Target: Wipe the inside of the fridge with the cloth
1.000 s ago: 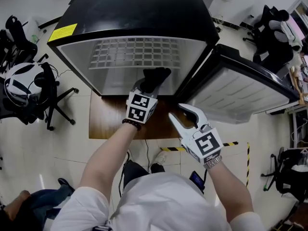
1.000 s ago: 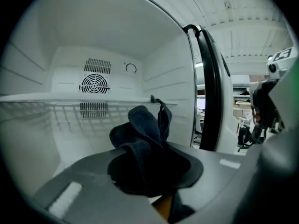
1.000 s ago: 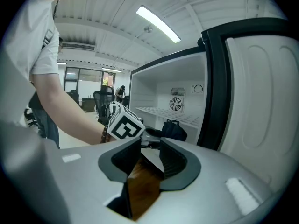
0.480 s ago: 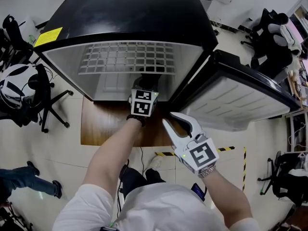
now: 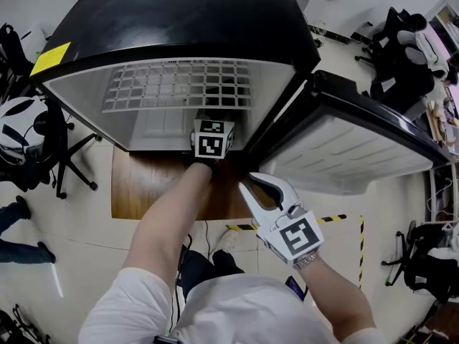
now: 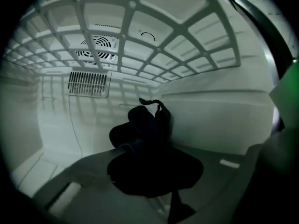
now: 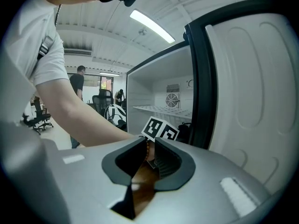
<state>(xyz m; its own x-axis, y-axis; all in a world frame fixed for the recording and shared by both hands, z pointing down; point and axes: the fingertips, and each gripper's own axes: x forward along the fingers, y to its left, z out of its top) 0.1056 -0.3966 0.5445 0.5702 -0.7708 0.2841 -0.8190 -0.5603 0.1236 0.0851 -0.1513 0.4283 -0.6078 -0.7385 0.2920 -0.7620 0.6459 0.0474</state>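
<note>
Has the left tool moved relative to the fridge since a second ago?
Yes. The left tool, gripping the black cloth, has gone forward off the brown wooden board into the white-lined black fridge.

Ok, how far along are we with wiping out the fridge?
Done: the door stands open and the left tool grips the dark cloth, which rests on the fridge floor under the wire shelf. In hand: wiping that floor. The right tool, jaws just closed further on nothing, waits outside. Remaining: walls and shelf; no wiped patch shows.
</note>
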